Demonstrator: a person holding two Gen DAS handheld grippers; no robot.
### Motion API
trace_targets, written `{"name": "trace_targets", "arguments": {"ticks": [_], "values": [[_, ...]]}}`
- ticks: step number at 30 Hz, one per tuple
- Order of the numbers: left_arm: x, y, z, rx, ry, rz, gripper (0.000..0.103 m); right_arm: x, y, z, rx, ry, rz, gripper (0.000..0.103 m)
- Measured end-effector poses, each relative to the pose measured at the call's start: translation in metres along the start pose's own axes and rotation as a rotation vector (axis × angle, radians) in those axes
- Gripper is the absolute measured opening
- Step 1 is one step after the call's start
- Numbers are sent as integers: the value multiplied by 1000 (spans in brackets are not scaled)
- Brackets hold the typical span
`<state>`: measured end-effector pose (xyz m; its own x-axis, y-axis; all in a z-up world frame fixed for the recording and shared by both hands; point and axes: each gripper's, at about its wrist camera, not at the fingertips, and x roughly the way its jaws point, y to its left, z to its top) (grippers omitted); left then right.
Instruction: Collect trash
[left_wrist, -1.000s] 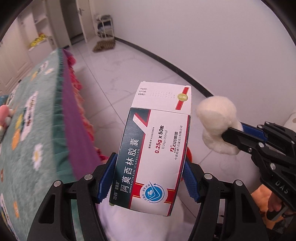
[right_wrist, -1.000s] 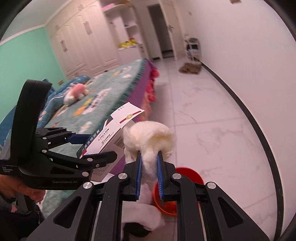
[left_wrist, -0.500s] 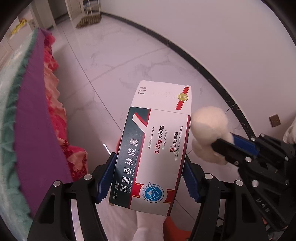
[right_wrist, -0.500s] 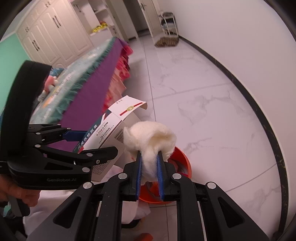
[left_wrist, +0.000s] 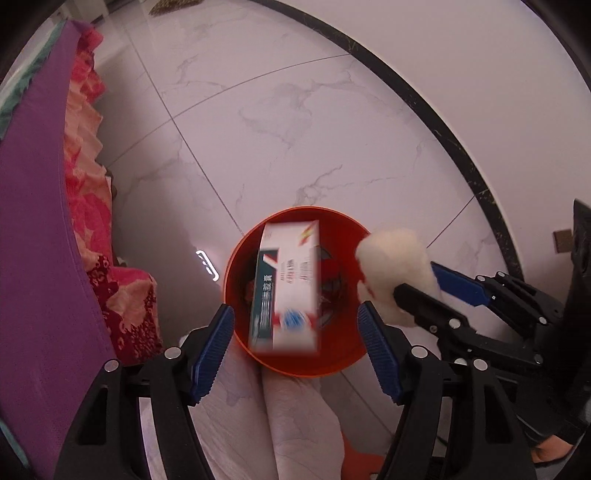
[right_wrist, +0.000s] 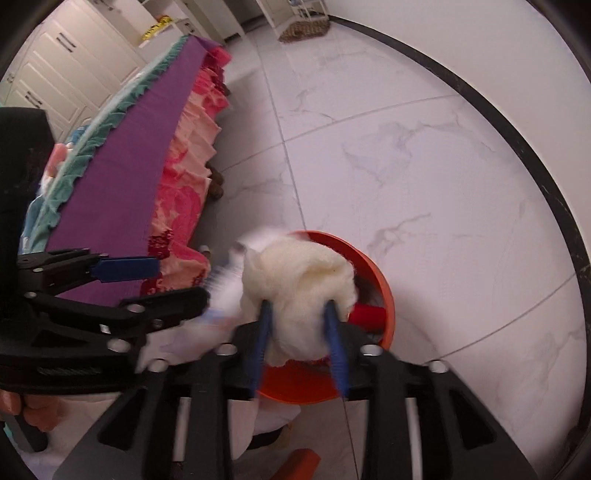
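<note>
An orange bin (left_wrist: 236, 273) stands on the white marble floor below both grippers; it also shows in the right wrist view (right_wrist: 384, 291). The medicine box (left_wrist: 286, 291) is blurred, loose in the air over the bin's mouth. My left gripper (left_wrist: 295, 347) is open and empty above the bin's near rim. My right gripper (right_wrist: 299, 347) holds a white cotton wad (right_wrist: 299, 280) between widened fingers over the bin; the wad (left_wrist: 395, 266) shows at the right of the left wrist view. Dark trash and a red item (right_wrist: 367, 314) lie inside the bin.
A bed with a purple sheet (left_wrist: 33, 240) and red floral skirt (left_wrist: 88, 177) stands close on the left. A white wall with black skirting (left_wrist: 461, 147) curves on the right. The person's pale trousers (left_wrist: 288, 424) are right below the grippers.
My left gripper has opened and the medicine box has dropped from it toward the bin. Both grippers have tilted down over the bin. The right fingers have spread around the cotton wad.
</note>
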<state>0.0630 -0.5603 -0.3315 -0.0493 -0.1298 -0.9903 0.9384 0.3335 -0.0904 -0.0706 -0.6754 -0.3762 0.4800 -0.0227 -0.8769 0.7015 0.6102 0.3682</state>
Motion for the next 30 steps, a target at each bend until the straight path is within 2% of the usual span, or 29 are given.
{"name": "trace_targets", "arguments": {"ticks": [2, 9, 12, 14, 19, 20, 21, 23, 26, 30], "values": [[0, 1, 0, -7, 3, -12, 70, 1, -2, -1, 2, -2, 9, 50], [-13, 0, -1, 9, -29, -5, 70, -4, 1, 3, -10, -16, 16, 51], [-29, 2, -5, 1, -64, 8, 70, -20, 10, 7, -17, -52, 18, 51], [-46, 3, -8, -4, -105, 23, 70, -41, 23, 9, -50, -107, 1, 51], [-120, 12, -33, -61, -307, 79, 71, -104, 67, 12, -154, -263, -7, 52], [-137, 14, -40, -80, -353, 105, 80, -120, 79, 12, -175, -303, -2, 55], [-150, 17, -48, -97, -391, 129, 83, -131, 88, 11, -190, -333, 0, 59], [-182, 25, -69, -132, -482, 164, 84, -157, 112, 7, -236, -399, 25, 62], [-217, 38, -101, -187, -559, 208, 84, -185, 148, 1, -300, -452, 72, 63], [-253, 52, -147, -258, -648, 286, 89, -213, 196, -13, -382, -496, 148, 65]]}}
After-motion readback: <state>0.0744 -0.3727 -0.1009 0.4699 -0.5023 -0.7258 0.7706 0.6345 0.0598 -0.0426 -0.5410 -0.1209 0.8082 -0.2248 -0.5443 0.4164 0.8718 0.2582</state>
